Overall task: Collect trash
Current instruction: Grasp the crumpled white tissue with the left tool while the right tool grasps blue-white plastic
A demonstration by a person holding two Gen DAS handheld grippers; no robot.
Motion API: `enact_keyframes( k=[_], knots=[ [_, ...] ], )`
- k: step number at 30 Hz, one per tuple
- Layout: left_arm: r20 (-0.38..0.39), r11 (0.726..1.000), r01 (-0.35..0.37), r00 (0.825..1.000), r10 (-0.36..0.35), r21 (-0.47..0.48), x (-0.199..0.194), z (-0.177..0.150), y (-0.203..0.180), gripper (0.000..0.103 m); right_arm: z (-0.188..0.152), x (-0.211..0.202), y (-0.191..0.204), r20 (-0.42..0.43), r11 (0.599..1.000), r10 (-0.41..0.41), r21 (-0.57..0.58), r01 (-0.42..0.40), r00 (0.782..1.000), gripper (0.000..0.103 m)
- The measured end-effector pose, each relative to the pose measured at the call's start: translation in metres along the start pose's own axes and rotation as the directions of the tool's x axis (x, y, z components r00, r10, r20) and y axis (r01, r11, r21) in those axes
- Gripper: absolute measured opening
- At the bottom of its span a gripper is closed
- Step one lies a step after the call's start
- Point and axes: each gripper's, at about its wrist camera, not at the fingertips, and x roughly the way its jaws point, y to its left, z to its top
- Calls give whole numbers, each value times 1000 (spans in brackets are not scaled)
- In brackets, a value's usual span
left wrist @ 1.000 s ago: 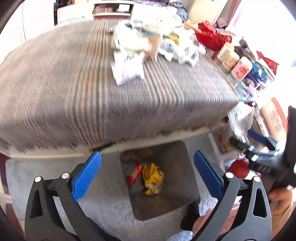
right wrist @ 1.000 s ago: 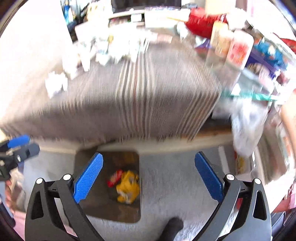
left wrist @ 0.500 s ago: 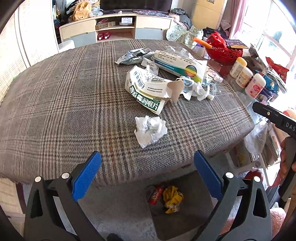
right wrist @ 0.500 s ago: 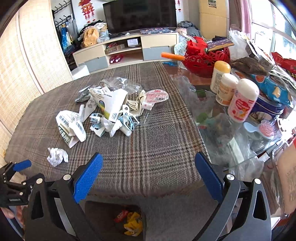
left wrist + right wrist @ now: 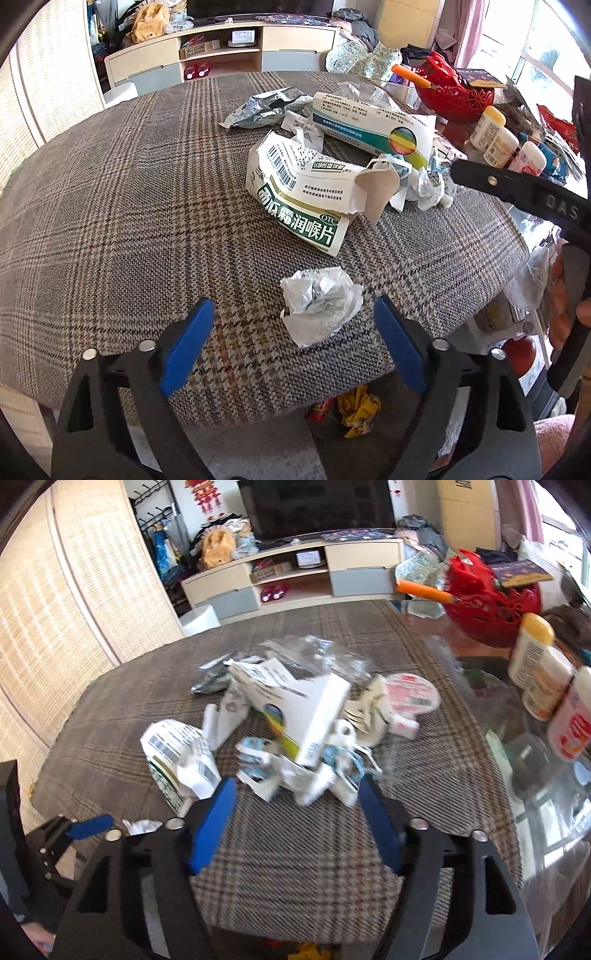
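Bright daylight from right-side window; left view sharp, right view motion-blurred; fisheye edges.

A low TV cabinet [image 5: 295, 576] lines the far wall beside woven panels [image 5: 55, 602], daylit window [image 5: 546, 51] right

A crumpled white paper wad [image 5: 320, 301] lies alone on the plaid tablecloth near the table's front edge. Behind it sits a torn, crushed white-and-green lozenge box [image 5: 301, 192] with a barcode and Chinese lettering, one flap bent open. Farther back a long white box with a rainbow disc [image 5: 373, 127] lies propped over small scraps of blue-and-white paper [image 5: 295, 768]. A crinkled silver foil pouch [image 5: 258, 109] lies at the pile's far left, and a round pink-printed lid [image 5: 410, 698] lies flat at its right.
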Motion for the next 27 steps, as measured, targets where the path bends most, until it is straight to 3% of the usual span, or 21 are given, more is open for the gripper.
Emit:
enact_keyframes(
  k=[5,12,16,19,20,24,27],
  knots=[
    [-20,1000,19,1000,-19,16,6,5,-2,65,22,13,20,-13,999,48,-20,-48,999,56],
    [-53,999,45,998,-45,7,15,9,-3,60,32,42,28,-81,999,43,-6,-44,996,56],
    [-58,997,74,995,-75,-20,23,9,2,51,31,58,27,-122,999,55,7,-54,991,55],
    [-52,996,92,994,-93,-24,25,9,0,44,30,66,28,-144,999,30,-11,-32,989,41],
    [-50,995,96,994,-97,-23,26,10,-1,42,30,68,27,-149,999,27,-12,-29,988,31],
    [-37,994,108,993,-109,-22,23,13,-2,32,33,63,29,-138,999,31,-26,-35,990,24],
    [-16,994,107,994,-107,-17,16,17,-3,18,40,51,32,-108,998,46,-35,-50,993,24]
  ],
)
